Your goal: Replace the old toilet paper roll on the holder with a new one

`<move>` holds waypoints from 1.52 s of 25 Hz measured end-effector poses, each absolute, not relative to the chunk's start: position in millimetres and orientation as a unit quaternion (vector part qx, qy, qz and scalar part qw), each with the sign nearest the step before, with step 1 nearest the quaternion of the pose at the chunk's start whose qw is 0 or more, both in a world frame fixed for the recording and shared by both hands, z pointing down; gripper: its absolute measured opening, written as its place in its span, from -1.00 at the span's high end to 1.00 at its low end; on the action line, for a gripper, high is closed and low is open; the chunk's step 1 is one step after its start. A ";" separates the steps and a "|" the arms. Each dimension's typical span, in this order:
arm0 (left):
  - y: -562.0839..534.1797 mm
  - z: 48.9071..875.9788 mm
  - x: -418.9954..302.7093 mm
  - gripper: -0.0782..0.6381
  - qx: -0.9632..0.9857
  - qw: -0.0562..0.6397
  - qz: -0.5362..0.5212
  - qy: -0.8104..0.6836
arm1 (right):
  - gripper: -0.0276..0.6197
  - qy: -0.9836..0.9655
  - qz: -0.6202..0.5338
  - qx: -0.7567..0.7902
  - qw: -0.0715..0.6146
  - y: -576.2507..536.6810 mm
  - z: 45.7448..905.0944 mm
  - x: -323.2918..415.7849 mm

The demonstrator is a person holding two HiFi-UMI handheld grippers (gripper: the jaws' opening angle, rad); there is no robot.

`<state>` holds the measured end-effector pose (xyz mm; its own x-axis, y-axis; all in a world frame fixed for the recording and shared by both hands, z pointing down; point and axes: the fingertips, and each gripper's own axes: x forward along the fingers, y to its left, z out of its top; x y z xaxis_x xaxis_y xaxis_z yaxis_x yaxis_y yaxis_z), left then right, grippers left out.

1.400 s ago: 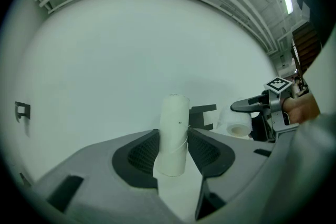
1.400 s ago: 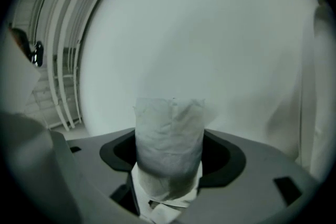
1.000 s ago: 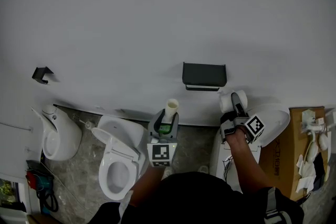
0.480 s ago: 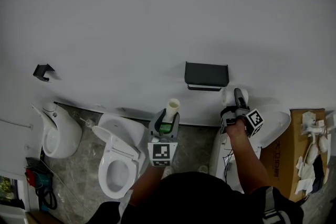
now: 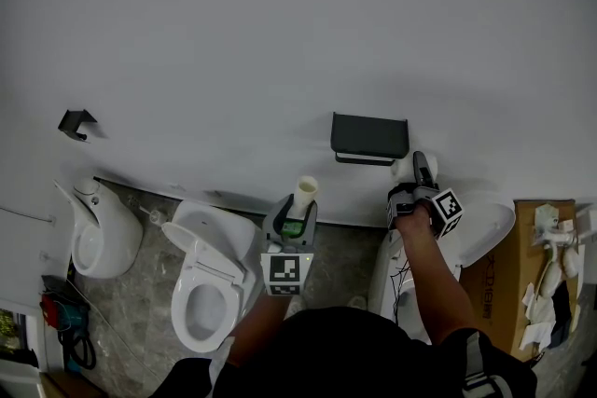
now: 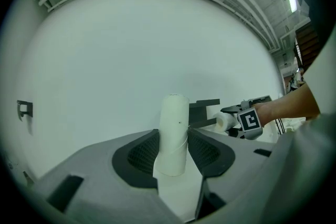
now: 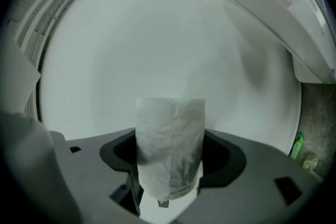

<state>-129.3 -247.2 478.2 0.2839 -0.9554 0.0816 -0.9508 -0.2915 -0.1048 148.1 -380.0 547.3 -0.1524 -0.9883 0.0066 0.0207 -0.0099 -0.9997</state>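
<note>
Pale cardboard tube [image 5: 305,193], empty, upright, clamped in your left gripper [image 5: 297,212]; head view puts it well left of dark grey wall-mounted paper holder [image 5: 369,136]. Your right gripper [image 5: 416,169] grasps white soft toilet paper roll [image 5: 401,170], just below holder's right end.

Left gripper view: jaws pinch tube's lower half. Likely light, stiff, crushable.

Right gripper view: jaws squeeze roll across its sides. Probably light, spongy, easily dented; loose sheet may unwind. Take hold mid-body, gently, keeping core hole free for holder.

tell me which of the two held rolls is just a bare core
The thin smooth tube in the left gripper; the right gripper's roll is fat with crinkled paper.
</note>
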 end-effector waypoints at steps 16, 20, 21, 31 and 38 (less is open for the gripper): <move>-236.1 479.9 -155.0 0.31 -0.796 0.019 -0.070 0.601 | -0.04 0.543 -0.549 -0.434 0.465 -380.9 535.6 94.7; -234.4 482.3 -168.5 0.31 -0.789 0.016 -0.078 0.609 | -0.04 0.554 -0.550 -0.427 0.456 -381.2 531.7 72.7; -234.1 482.6 -171.5 0.31 -0.788 0.015 -0.080 0.611 | -0.04 0.557 -0.549 -0.426 0.455 -381.6 531.3 68.6; -229.9 480.7 -198.5 0.31 -0.784 0.016 -0.079 0.616 | -0.04 0.563 -0.555 -0.417 0.449 -380.8 525.7 32.2; -228.7 480.5 -210.3 0.31 -0.783 0.017 -0.081 0.616 | -0.04 0.559 -0.557 -0.421 0.447 -382.4 531.3 21.3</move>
<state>-210.3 -228.7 480.5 0.2269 -0.9681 0.1064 -0.9626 -0.2395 -0.1267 21.3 -382.4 531.3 -0.2459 -0.9688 -0.0306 0.0259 0.0250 -0.9994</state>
